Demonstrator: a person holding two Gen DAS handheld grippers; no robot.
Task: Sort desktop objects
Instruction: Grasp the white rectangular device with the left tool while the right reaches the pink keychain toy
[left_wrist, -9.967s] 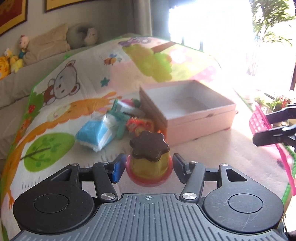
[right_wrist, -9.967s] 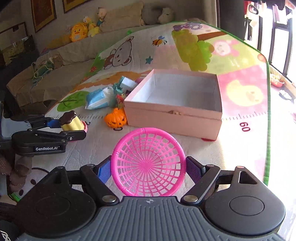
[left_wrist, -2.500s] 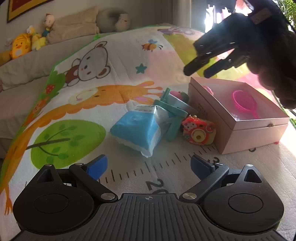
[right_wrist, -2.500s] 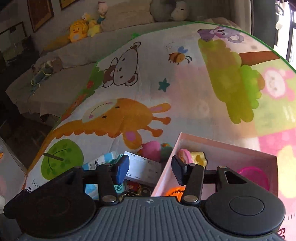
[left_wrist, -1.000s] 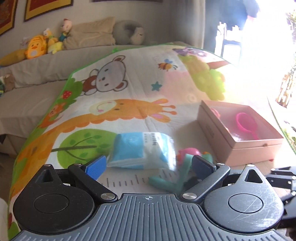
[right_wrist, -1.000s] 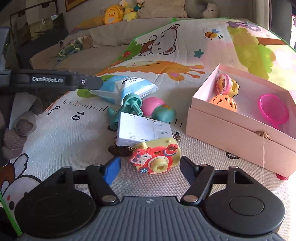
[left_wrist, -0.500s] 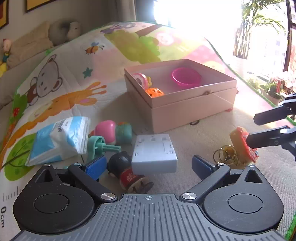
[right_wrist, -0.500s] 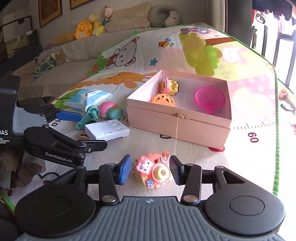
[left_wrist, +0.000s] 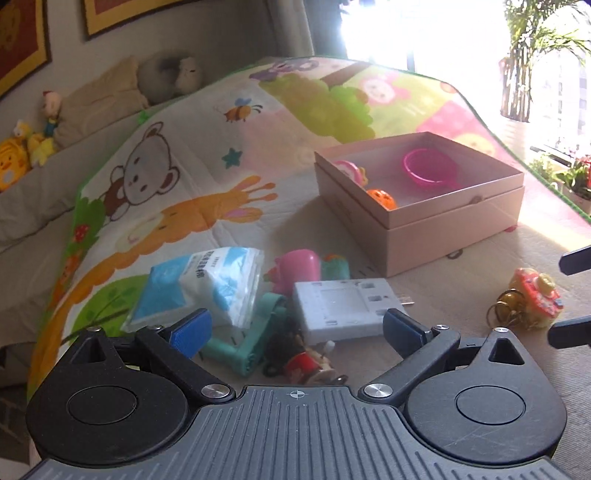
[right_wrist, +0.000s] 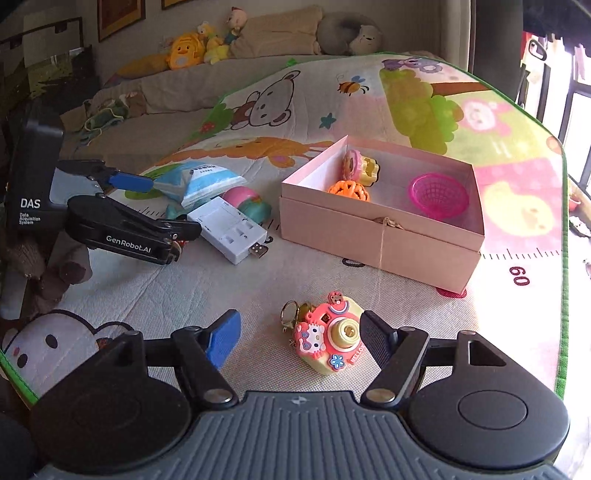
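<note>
Cartoon animals cover the play mat (right_wrist: 332, 110) on which everything rests. On it, the right hand-held gripper (right_wrist: 299, 338) is spread wide and holds nothing, with the toy camera (right_wrist: 330, 341) lying between its fingers, nearer the right one. Beyond sits the pink box (right_wrist: 373, 236) containing a pink basket (right_wrist: 437, 194) and an orange ball (right_wrist: 349, 192). The left hand-held gripper (left_wrist: 295, 326) is also wide open and empty, over a white charger (left_wrist: 341, 308), a teal toy (left_wrist: 245, 339) and a tissue pack (left_wrist: 207, 288).

left gripper (left_wrist: 295, 328) jaws wide apart | over white adapter (left_wrist: 341, 308), small figure (left_wrist: 303, 360) | pink box (left_wrist: 436, 218) beyond
</note>
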